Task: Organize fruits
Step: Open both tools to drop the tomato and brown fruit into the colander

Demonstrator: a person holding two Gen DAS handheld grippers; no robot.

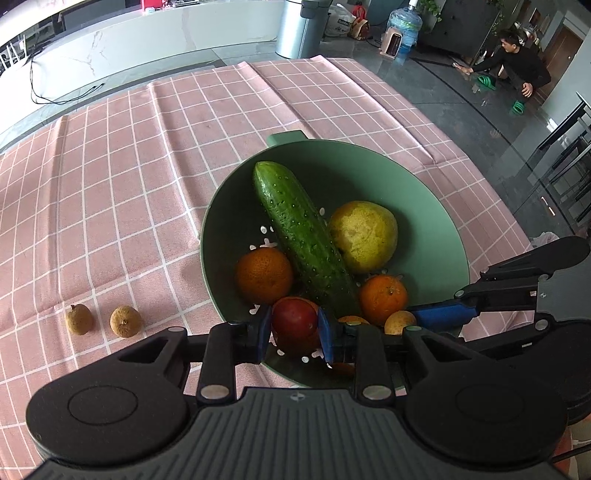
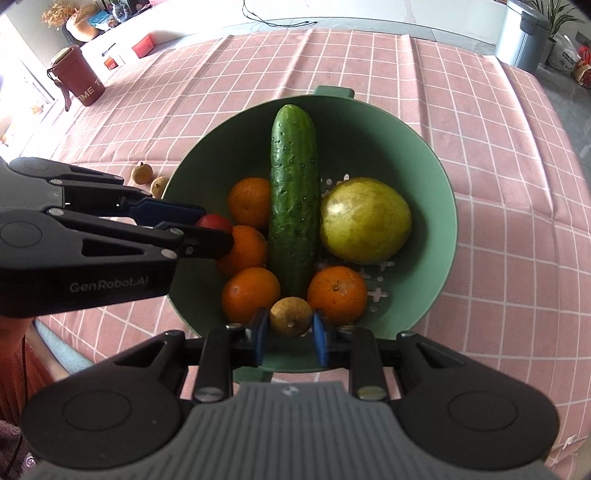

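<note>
A green colander bowl point(image 1: 424, 206) point(image 2: 424, 173) sits on a pink checked cloth. It holds a cucumber point(image 1: 303, 236) point(image 2: 293, 195), a yellow-green pear point(image 1: 364, 236) point(image 2: 365, 219) and several oranges point(image 2: 251, 295). My left gripper point(image 1: 294, 326) is shut on a small red fruit point(image 1: 294, 319) over the bowl's near side; that fruit also shows in the right wrist view point(image 2: 214, 221). My right gripper point(image 2: 290, 326) is shut on a small brown longan point(image 2: 290, 315) point(image 1: 399, 322) at the bowl's near rim.
Two loose longans point(image 1: 79, 319) point(image 1: 125, 321) lie on the cloth left of the bowl. A red-brown mug point(image 2: 75, 75) stands at the table's far left. A metal bin point(image 1: 299, 29) and a water jug stand on the floor beyond.
</note>
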